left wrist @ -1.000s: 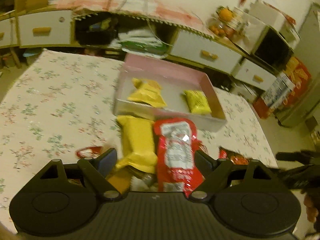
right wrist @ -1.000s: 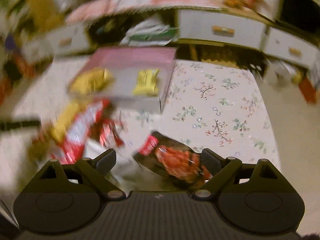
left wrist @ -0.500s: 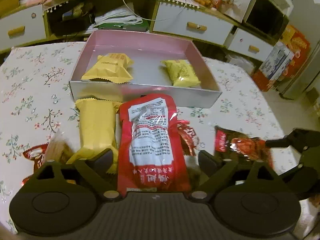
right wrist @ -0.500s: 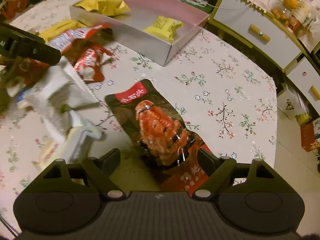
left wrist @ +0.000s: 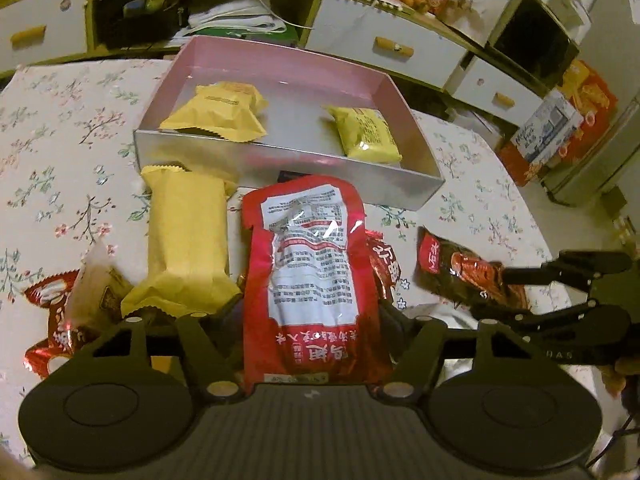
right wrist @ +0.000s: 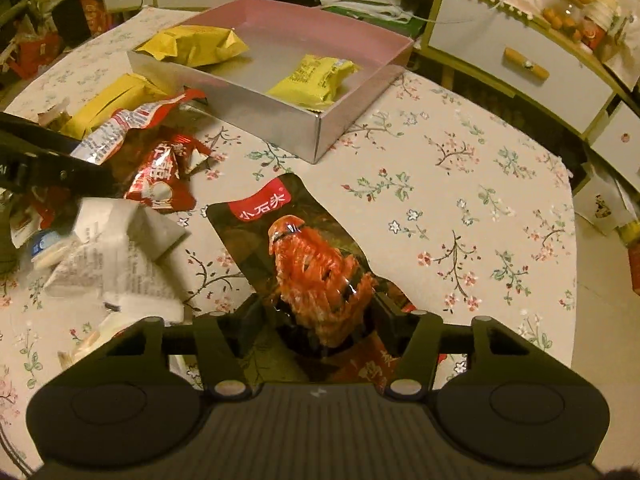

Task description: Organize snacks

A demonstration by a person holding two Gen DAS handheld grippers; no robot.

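Pick-up step, both sides at once. Left gripper (left wrist: 312, 320) with jaws drawn in against the near end of the red pouch (left wrist: 312, 264), printed back up, far end just short of the box (left wrist: 280, 160). Right gripper (right wrist: 320, 316) with jaws pinched on the dark pouch (right wrist: 304, 264), pictured face up, flat on the floral surface (right wrist: 460, 208). Whether either pouch has left the surface: not discernible. Inside the box: a yellow packet (left wrist: 218, 114) at the left, a smaller yellow packet (left wrist: 366, 134) at the right, bare floor between them. Outside and near the box: a long yellow pack (left wrist: 186, 248), crumpled red wrappers (right wrist: 164, 176), white wrappers (right wrist: 116, 252). Next, by judgement: lift clear of the heap, carry over the near wall, release in the free middle without overlapping the two packets.
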